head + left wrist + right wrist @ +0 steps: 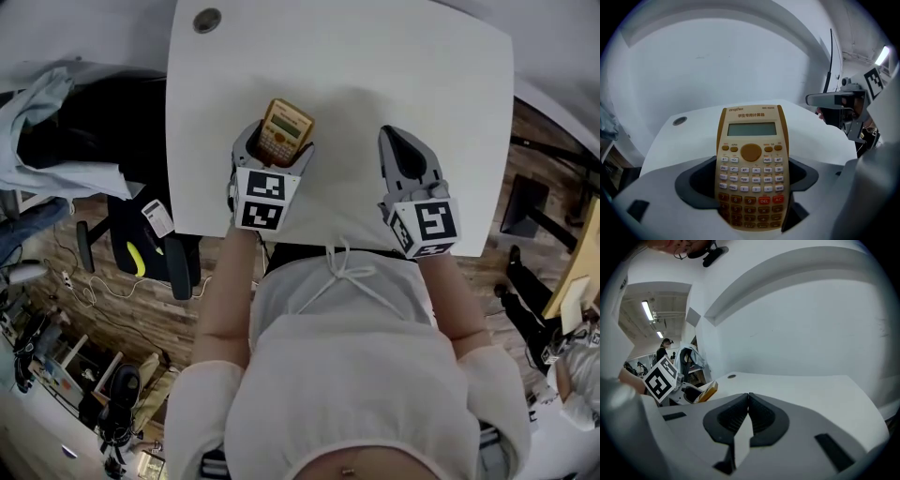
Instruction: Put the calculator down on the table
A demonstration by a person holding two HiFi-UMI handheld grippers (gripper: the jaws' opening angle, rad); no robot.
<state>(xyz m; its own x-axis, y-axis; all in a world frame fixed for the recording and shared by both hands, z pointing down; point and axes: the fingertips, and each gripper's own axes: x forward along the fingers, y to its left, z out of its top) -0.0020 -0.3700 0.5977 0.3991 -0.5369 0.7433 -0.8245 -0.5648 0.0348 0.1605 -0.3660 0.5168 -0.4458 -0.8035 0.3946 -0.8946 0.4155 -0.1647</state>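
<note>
An orange-tan scientific calculator [285, 132] is held above the white table [375, 75], keys and screen facing up. My left gripper [274, 148] is shut on the calculator's lower end; in the left gripper view the calculator [751, 166] rises between the jaws, its screen toward the table's far side. My right gripper [405, 155] hovers over the table to the right, jaws closed together with nothing between them [748, 401]. From the right gripper view the calculator [707, 392] shows at the left in the other gripper.
A round cable hole [207, 20] sits at the table's far left corner. A black chair with clothes [66, 131] stands left of the table, and a wooden floor with cables lies below. A white wall rises behind the table.
</note>
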